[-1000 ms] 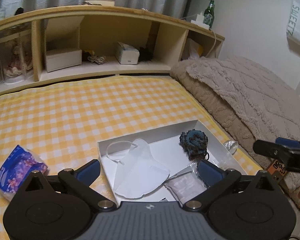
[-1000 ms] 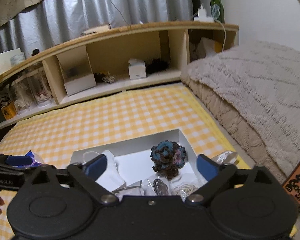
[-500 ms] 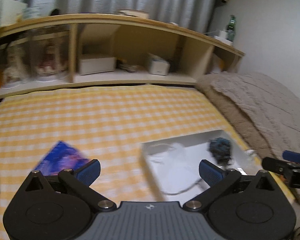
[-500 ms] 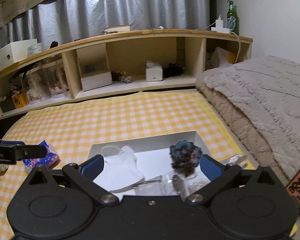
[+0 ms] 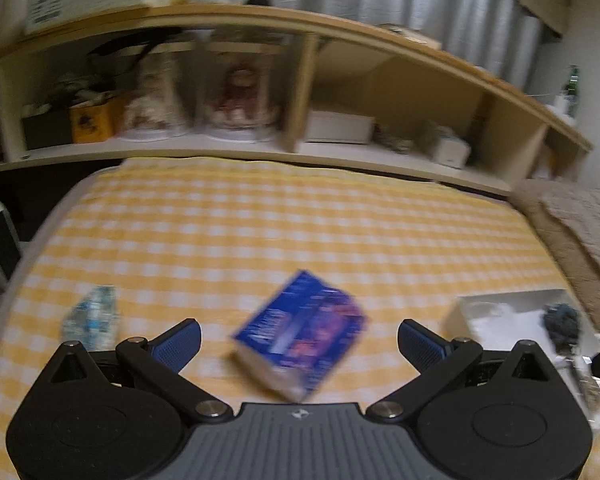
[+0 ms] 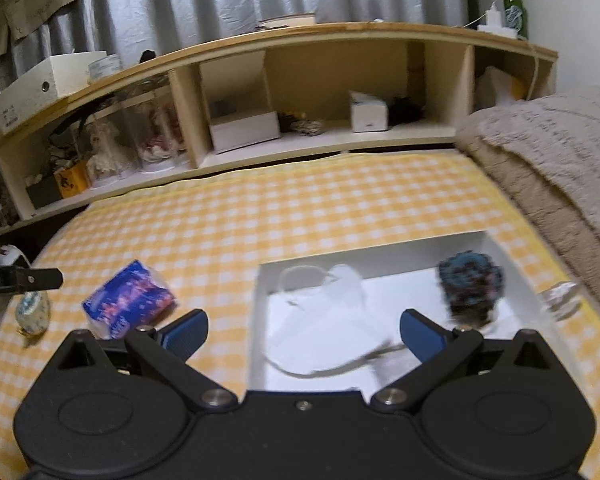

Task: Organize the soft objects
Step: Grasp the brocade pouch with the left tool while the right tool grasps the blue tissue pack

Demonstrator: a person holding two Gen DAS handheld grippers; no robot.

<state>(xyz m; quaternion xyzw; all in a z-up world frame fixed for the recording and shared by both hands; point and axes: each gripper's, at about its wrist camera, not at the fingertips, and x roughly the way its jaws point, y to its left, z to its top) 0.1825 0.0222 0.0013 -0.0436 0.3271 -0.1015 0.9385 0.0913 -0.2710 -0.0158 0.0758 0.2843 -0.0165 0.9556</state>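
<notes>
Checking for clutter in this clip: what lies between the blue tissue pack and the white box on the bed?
Only bare yellow checked sheet separates the blue tissue pack from the white box; the right wrist view shows it most clearly.

No legible text on the blurred blue tissue pack or elsewhere.

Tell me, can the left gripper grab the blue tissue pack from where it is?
Probably yes. The left gripper is open, and the blue tissue pack lies on the yellow checked cloth right between and ahead of its fingers, with nothing in between. The picture is blurry, though.
</notes>
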